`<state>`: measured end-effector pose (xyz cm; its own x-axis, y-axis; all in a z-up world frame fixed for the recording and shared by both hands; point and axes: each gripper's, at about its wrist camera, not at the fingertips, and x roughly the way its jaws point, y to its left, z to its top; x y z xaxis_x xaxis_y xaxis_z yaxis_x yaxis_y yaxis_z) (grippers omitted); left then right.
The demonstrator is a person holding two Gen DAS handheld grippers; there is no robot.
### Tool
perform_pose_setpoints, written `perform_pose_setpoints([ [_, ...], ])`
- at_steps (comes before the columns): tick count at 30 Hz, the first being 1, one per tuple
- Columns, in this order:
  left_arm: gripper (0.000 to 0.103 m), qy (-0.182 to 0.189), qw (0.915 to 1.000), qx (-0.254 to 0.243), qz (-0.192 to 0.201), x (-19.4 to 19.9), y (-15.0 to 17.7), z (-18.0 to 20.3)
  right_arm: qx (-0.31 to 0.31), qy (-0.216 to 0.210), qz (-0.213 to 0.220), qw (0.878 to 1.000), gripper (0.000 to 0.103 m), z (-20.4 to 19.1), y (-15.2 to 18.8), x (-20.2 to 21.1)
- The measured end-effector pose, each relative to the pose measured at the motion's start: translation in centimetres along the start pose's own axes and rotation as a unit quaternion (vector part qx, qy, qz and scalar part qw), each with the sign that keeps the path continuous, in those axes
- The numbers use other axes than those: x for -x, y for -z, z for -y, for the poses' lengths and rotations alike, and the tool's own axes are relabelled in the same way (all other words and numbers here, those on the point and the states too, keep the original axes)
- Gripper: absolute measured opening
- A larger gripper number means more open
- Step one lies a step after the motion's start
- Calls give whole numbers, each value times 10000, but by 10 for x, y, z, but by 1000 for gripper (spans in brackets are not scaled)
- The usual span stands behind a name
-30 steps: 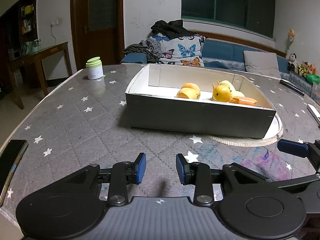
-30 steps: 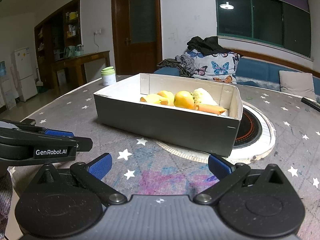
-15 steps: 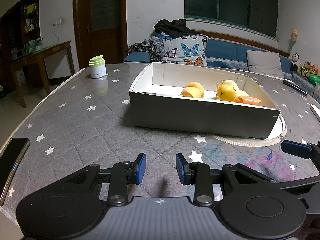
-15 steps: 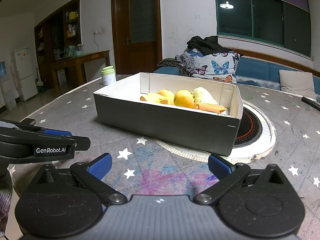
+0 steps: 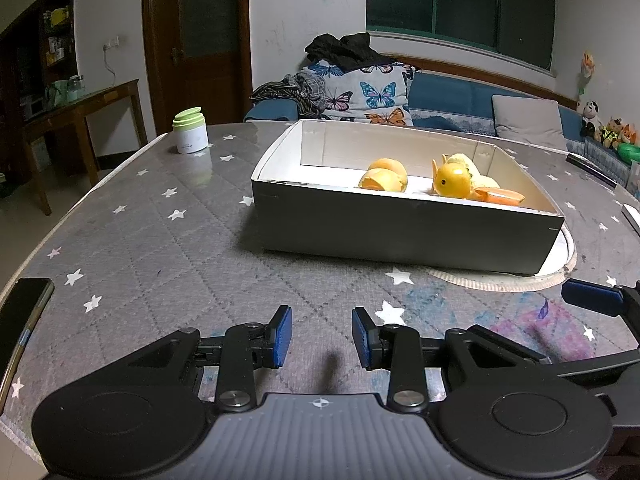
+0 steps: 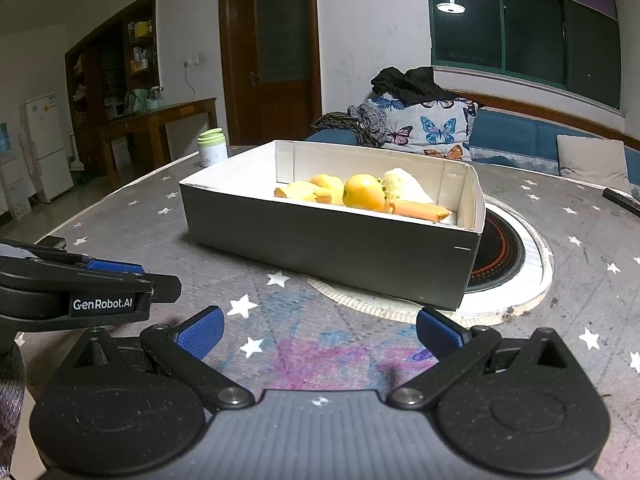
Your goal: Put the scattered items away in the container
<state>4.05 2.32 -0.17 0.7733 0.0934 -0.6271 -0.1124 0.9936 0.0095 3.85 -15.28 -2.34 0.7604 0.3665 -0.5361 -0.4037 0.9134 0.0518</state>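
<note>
While empty, left claw (image 5: 322, 338) | box (image 5: 400, 236) ahead, apart

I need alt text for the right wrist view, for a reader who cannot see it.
A grey cardboard box on a star-patterned table holds yellow toy fruit and an orange carrot. In front, the right gripper is open and empty; the left gripper enters from the left.

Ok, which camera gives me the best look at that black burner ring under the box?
The right wrist view. There the burner ring shows its black face and orange rings beside the box. In the left wrist view the box hides the black face; only the white rim of the ring peeks out.
</note>
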Motion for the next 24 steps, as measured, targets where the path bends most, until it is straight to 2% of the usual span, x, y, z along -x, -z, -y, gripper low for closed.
perform_pose_setpoints([
  [24, 36, -18, 9998, -95, -155, -20, -14, 5, -17, 83, -126, 9999, 103, 7, -8, -18],
])
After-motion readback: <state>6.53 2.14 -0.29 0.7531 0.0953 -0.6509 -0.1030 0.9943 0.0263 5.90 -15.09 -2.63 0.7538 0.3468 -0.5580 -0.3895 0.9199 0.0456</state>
